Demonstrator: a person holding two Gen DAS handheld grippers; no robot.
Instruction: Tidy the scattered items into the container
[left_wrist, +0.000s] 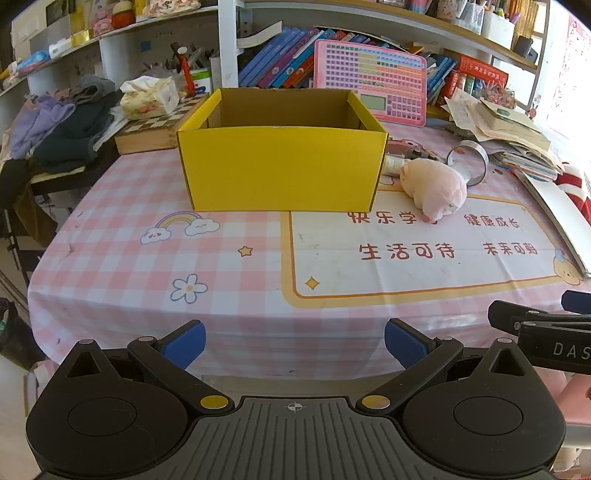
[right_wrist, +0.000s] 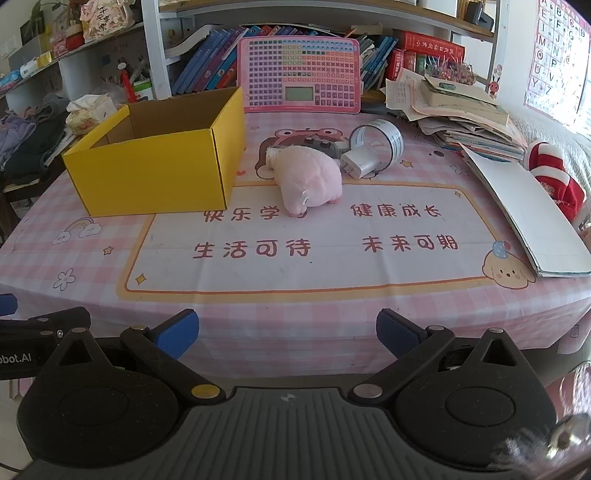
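Note:
An open yellow cardboard box (left_wrist: 280, 166) (right_wrist: 155, 170) stands on the pink checked tablecloth, its inside showing nothing. To its right lie a pink plush pig (left_wrist: 434, 188) (right_wrist: 310, 179), a white charger block (right_wrist: 360, 162), a clear tape roll (right_wrist: 380, 142) (left_wrist: 469, 158) and a small grey device (right_wrist: 325, 146). My left gripper (left_wrist: 294, 345) is open and empty at the table's near edge, in front of the box. My right gripper (right_wrist: 287, 332) is open and empty at the near edge, well short of the pig. The right gripper's side also shows in the left wrist view (left_wrist: 546, 328).
A pink toy keyboard tablet (right_wrist: 299, 75) leans against the bookshelf behind the items. A pile of papers and books (right_wrist: 461, 114) and a white notebook (right_wrist: 524, 218) lie at the right. A chessboard box (left_wrist: 155, 129), tissue box (left_wrist: 149, 98) and clothes (left_wrist: 59, 122) sit left of the yellow box.

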